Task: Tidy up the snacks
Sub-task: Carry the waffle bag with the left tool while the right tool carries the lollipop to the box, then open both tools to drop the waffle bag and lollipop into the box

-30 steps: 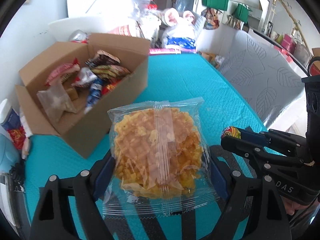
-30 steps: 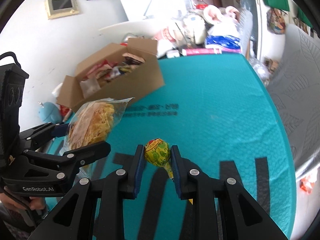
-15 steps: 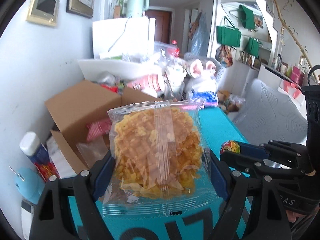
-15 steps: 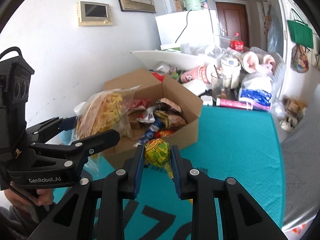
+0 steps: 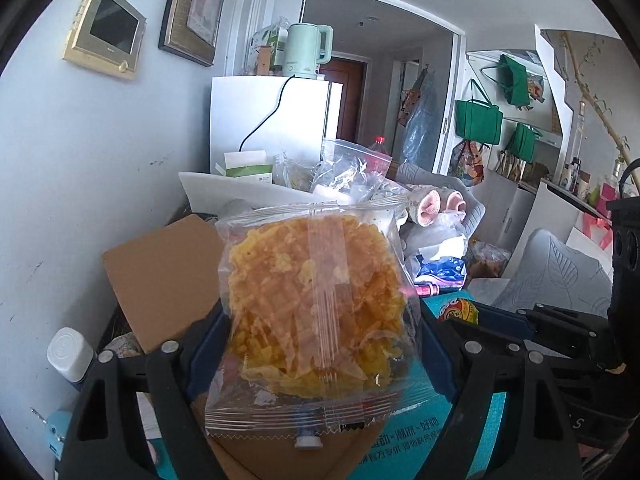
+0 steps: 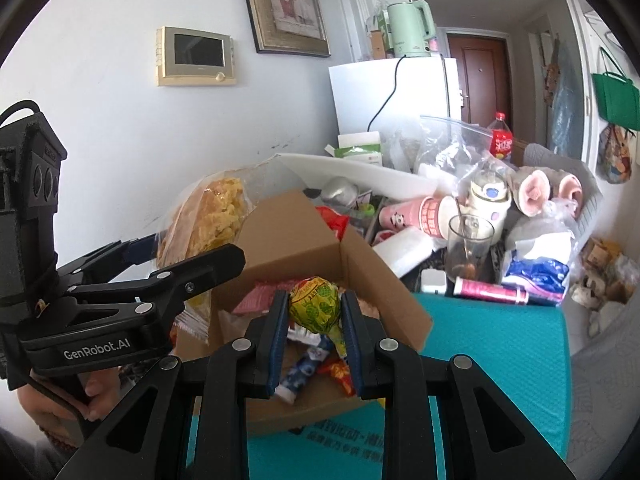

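Cardboard box (image 6: 304, 248) lies just ahead of and below our fingers | left gripper (image 5: 316, 344) clamps crisp packet (image 5: 316, 304) wide | right gripper (image 6: 314, 312), nearer, pinches lollipop (image 6: 316, 300) narrow over box

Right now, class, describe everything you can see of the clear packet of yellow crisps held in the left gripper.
The packet of crisps is a clear plastic pouch with a seam down its middle and crimped, zigzag-cut ends. Inside sits a round, golden-yellow flaky cake, partly broken into shards. It stands upright, held off the table, clamped at its sides between the blue pads of the left gripper. From the right wrist view it hangs beside the open cardboard box. Nothing else touches it.
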